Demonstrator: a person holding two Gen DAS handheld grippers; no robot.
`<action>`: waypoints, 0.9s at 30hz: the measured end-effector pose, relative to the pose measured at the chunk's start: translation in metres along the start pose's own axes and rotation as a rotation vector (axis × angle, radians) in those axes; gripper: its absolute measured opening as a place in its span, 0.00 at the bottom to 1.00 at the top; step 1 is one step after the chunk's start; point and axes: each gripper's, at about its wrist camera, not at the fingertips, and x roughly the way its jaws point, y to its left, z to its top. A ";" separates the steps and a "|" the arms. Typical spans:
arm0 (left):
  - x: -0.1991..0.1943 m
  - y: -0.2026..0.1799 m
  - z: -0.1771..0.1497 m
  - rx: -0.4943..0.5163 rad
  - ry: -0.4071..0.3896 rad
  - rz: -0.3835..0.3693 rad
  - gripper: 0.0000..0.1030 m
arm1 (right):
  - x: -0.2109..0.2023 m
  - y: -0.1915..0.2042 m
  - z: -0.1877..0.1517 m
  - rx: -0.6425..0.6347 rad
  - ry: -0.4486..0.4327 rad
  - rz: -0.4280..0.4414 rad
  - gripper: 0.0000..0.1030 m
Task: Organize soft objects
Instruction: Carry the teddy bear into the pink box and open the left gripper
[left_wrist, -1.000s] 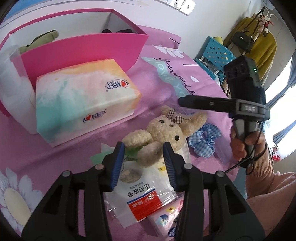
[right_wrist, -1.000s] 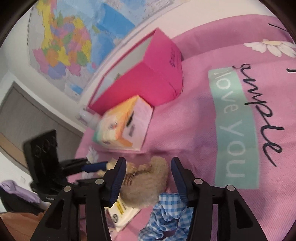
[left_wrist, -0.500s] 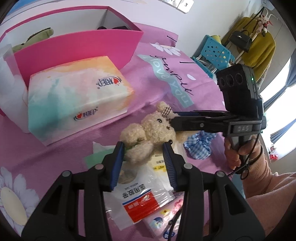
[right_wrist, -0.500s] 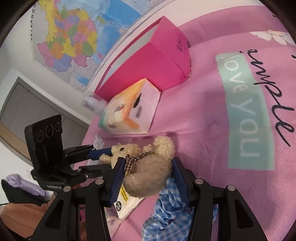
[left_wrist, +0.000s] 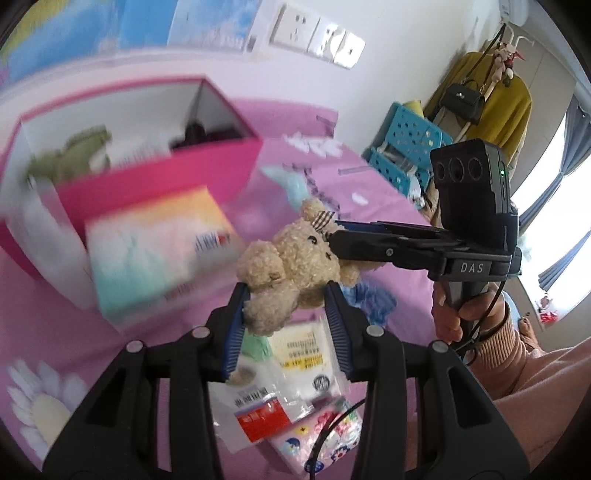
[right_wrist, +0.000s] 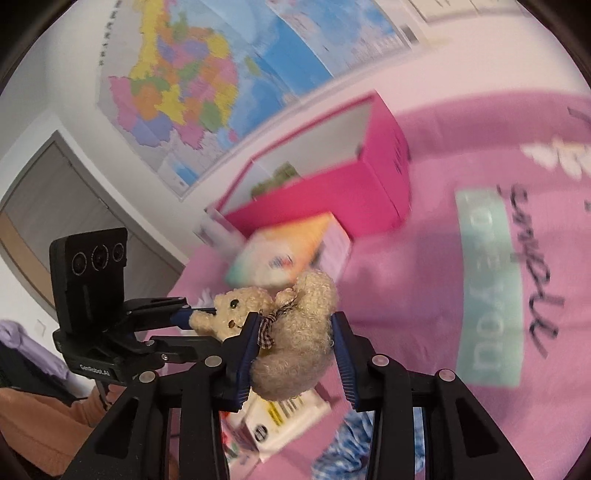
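Observation:
A beige plush rabbit (left_wrist: 291, 264) with a checked bow hangs in the air above the pink bedspread. My left gripper (left_wrist: 286, 295) is shut on its lower body. My right gripper (right_wrist: 295, 332) is shut on its back and head end; it also shows in the left wrist view (left_wrist: 391, 249) reaching in from the right. The rabbit also shows in the right wrist view (right_wrist: 291, 332). A blue checked scrunchie (left_wrist: 373, 299) lies on the bed below. An open pink box (left_wrist: 155, 177) stands behind, with a green plush (left_wrist: 74, 155) inside.
A pastel tissue pack (left_wrist: 159, 251) lies in front of the pink box. Plastic packets (left_wrist: 280, 373) with labels lie on the bed under the grippers. A blue crate (left_wrist: 410, 147) and hanging clothes (left_wrist: 484, 92) stand off the bed at right.
Both grippers have closed on the rabbit and lifted it off the bed. The scrunchie and packets stayed on the bedspread.

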 end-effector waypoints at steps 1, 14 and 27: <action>-0.004 -0.001 0.006 0.008 -0.014 0.010 0.43 | -0.003 0.005 0.008 -0.018 -0.017 0.001 0.37; -0.014 0.030 0.085 0.017 -0.092 0.195 0.43 | 0.015 0.023 0.101 -0.104 -0.138 -0.010 0.37; 0.022 0.077 0.108 -0.054 -0.034 0.421 0.43 | 0.079 -0.007 0.139 -0.018 -0.088 -0.080 0.42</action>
